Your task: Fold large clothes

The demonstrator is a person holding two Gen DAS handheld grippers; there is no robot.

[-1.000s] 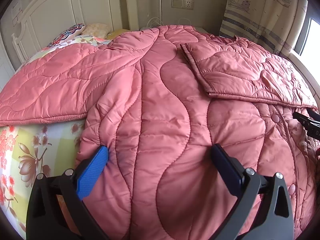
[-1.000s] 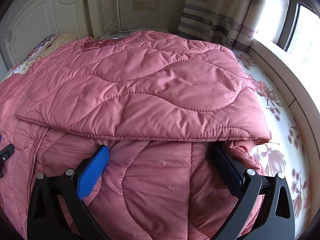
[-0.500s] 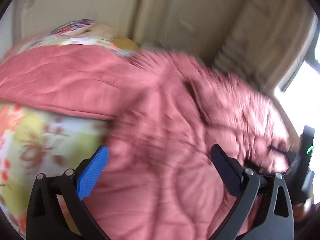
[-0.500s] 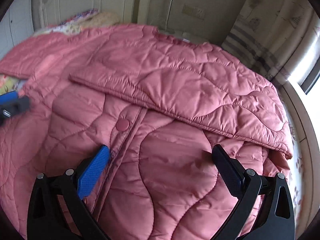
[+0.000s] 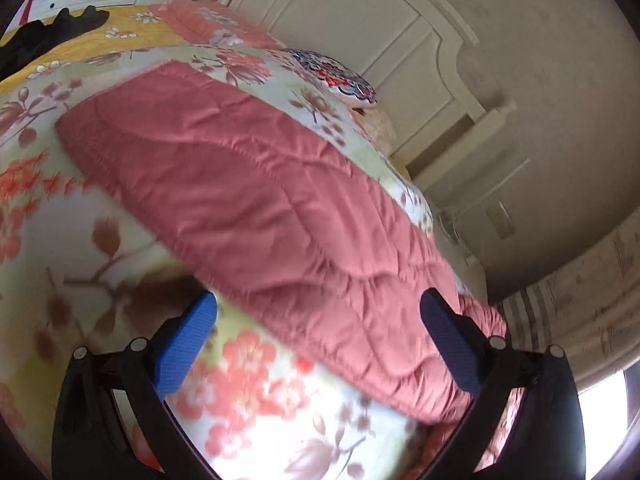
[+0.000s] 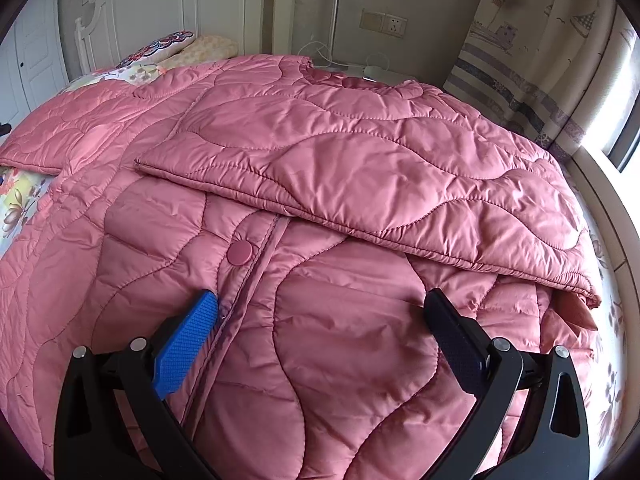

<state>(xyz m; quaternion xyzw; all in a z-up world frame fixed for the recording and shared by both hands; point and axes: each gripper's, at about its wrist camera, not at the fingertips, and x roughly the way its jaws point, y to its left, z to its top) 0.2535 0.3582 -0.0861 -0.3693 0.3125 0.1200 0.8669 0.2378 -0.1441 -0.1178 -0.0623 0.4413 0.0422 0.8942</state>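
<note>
1. Two views, left wrist first: the left gripper (image 5: pixel 318 344) hangs with its tongs wide apart and nothing between them. A second ago it looked across the body of the pink quilted coat (image 5: pixel 256 216); now it has swung round to the outstretched sleeve, which lies flat and diagonal on the floral bedsheet (image 5: pixel 248 392), its cuff end toward the far corner of the bed. The headboard (image 5: pixel 360 40) and a patterned pillow (image 5: pixel 340 76) sit beyond. The picture is somewhat blurred, so the tool is probably in motion.

2. Right wrist view: the right gripper (image 6: pixel 320 344) also has its tongs apart, empty, hovering over the front of the coat (image 6: pixel 280 280) near the placket and a snap button (image 6: pixel 240 253). It has backed away from the folded-over sleeve (image 6: pixel 360 176), which lies across the chest. The curtain (image 6: pixel 540 60) hangs at the right.

3. Judgement: one sleeve is already folded in; the left tool's turn suggests the other sleeve comes next, gripped near its cuff and carried across the body.
</note>
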